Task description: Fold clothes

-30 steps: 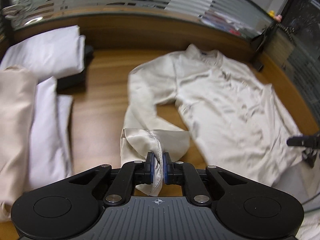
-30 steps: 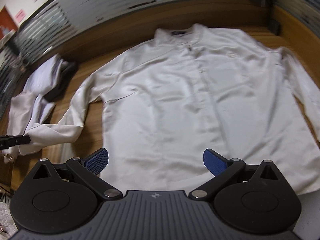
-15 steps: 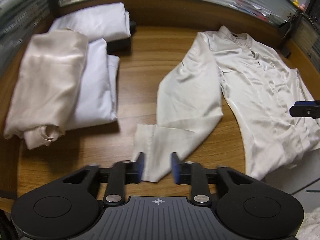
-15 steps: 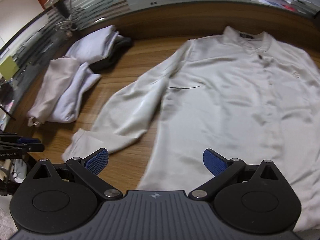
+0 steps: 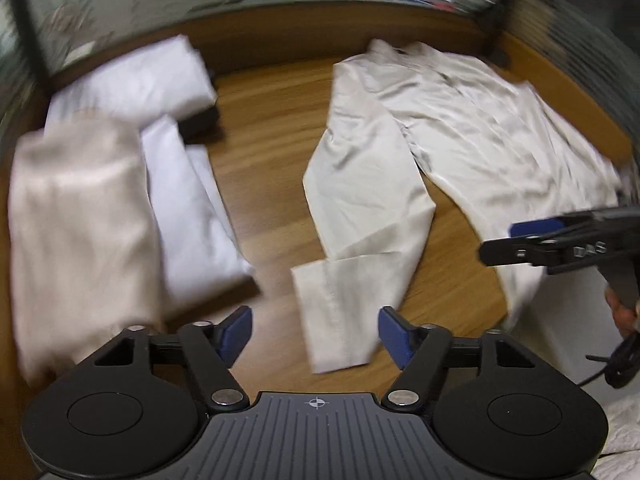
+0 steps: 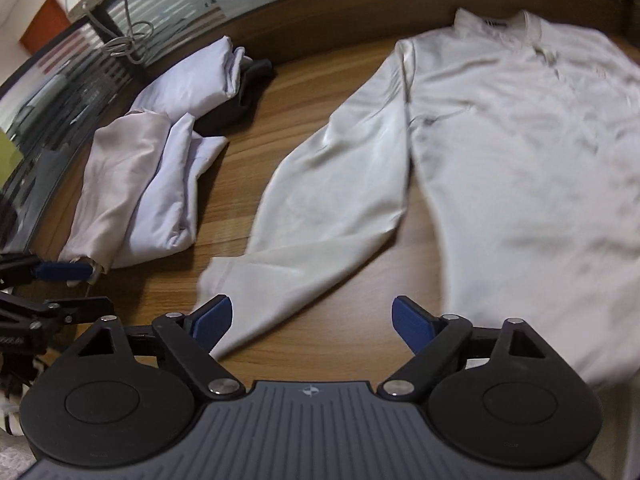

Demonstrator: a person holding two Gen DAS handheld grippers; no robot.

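Now the left gripper (image 5: 316,334) has let go of the sleeve cuff (image 5: 334,316) that it was pinching a second ago, and its blue fingers (image 5: 236,330) have spread wide apart with nothing between them. That cuff lies flat on the brown wooden table (image 5: 272,168), just in front of the gripper.

No boxes or baskets show here (only cloth on wood). The long-sleeved cream satin shirt (image 6: 520,152) is spread out face up, collar at the far side, and its sleeve (image 6: 332,188) bends down toward the near edge of the table. To the left sits a pile of folded clothes (image 6: 160,160): a pinkish beige one next to white ones, with something dark (image 6: 240,96) under the far white one.

The right gripper (image 6: 312,322) hangs low over the table near the cuff, and its blue fingers (image 6: 412,326) are wide apart too, holding nothing. In the left wrist view it reaches in from the right side, above the shirt's lower edge, and a bit of the person's hand (image 5: 622,316) shows under it.
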